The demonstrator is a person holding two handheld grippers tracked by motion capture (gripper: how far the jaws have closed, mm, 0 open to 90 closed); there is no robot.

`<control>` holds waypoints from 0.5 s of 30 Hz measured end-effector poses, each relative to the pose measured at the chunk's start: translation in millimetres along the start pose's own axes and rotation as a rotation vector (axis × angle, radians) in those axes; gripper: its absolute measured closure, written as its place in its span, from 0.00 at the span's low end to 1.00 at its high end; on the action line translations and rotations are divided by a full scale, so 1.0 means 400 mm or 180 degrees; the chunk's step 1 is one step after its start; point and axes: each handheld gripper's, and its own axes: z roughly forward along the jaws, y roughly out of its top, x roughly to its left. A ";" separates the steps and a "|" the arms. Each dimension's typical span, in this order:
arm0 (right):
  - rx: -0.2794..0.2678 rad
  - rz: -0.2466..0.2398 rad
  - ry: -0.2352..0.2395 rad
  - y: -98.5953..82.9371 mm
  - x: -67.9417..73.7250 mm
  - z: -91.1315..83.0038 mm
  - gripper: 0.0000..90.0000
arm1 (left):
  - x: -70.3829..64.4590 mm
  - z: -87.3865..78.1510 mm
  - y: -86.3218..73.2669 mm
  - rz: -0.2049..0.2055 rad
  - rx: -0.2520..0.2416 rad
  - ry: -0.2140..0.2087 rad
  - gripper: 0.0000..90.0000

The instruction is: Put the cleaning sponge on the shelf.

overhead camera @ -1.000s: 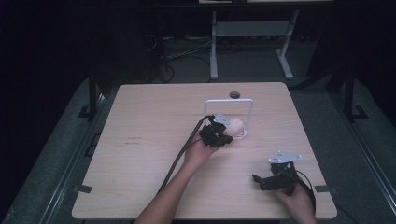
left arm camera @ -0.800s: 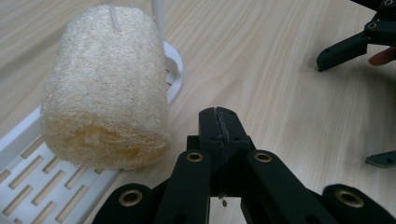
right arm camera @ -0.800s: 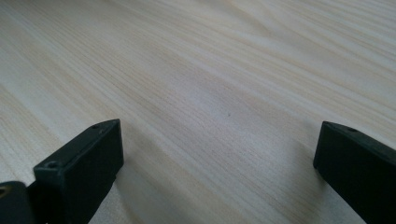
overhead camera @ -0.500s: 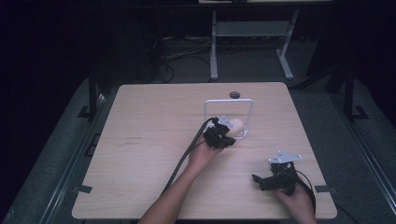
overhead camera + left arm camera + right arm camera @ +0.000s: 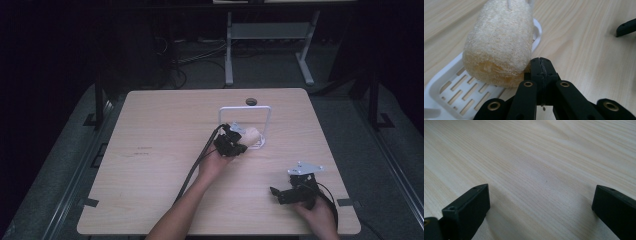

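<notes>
While the person's right hand rests near the bench's near right corner, the left gripper [image 5: 235, 142] works just right of the bench's middle, a little toward the far edge. Its two black jaws are pressed together with nothing between them, their joined tip touching or nearly touching the lower end of a pale, fibrous loofah sponge [image 5: 499, 45]. That sponge lies on its side in a white slotted soap tray [image 5: 454, 87], whose thin white wire frame [image 5: 245, 108] stands upright over it. With closed jaws beside the sponge rather than around it, the gripper seems either to be nudging it into place or to have just set it down. Over bare wood, the right gripper [image 5: 292, 192] waits with jaws spread wide, holding nothing, well apart from the tray, apparently parked clear of the work.
</notes>
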 end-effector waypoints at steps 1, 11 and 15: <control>0.0000 0.0000 0.0000 0.000 0.000 0.000 0.01 | 0.003 -0.001 -0.001 0.0009 0.0014 0.0011 1.00; 0.0002 -0.0005 -0.0006 0.000 0.000 0.000 0.01 | 0.034 -0.013 -0.018 -0.0042 0.0064 0.0144 1.00; 0.0002 -0.0005 -0.0006 0.000 0.000 0.000 0.01 | 0.040 -0.014 -0.023 -0.0068 0.0078 0.0168 1.00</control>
